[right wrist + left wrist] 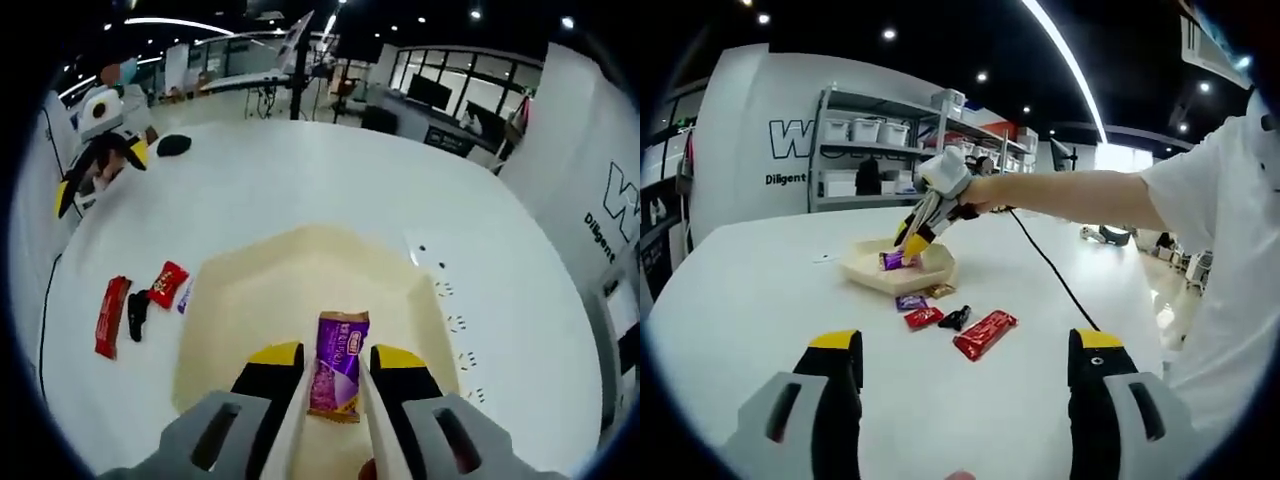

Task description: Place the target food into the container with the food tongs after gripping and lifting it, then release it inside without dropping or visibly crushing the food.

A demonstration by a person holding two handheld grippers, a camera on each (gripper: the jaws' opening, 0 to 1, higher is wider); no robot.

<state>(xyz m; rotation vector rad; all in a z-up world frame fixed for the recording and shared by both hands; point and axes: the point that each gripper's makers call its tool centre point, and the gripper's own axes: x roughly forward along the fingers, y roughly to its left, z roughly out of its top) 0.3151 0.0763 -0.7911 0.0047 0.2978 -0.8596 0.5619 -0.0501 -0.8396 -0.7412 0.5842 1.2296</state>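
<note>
While the purple snack packet (339,365) is held between the tongs (330,420) pinched by the right gripper (335,375) just above the floor of the beige container (250,300), the release is best made slowly, with the packet lowered until it rests before the tongs are let open, so that nothing is dropped or squashed. Left of the container, a long red bar (111,316), a small dark sweet (137,313) and a red packet (168,284) are seen on the white table (300,170). The left gripper (965,375) is held well back from the container (865,272), jaws spread wide and empty. White lettering is printed on the purple packet but cannot be read; on the far wall (750,140), "W" and "Diligent" can be made out.
</note>
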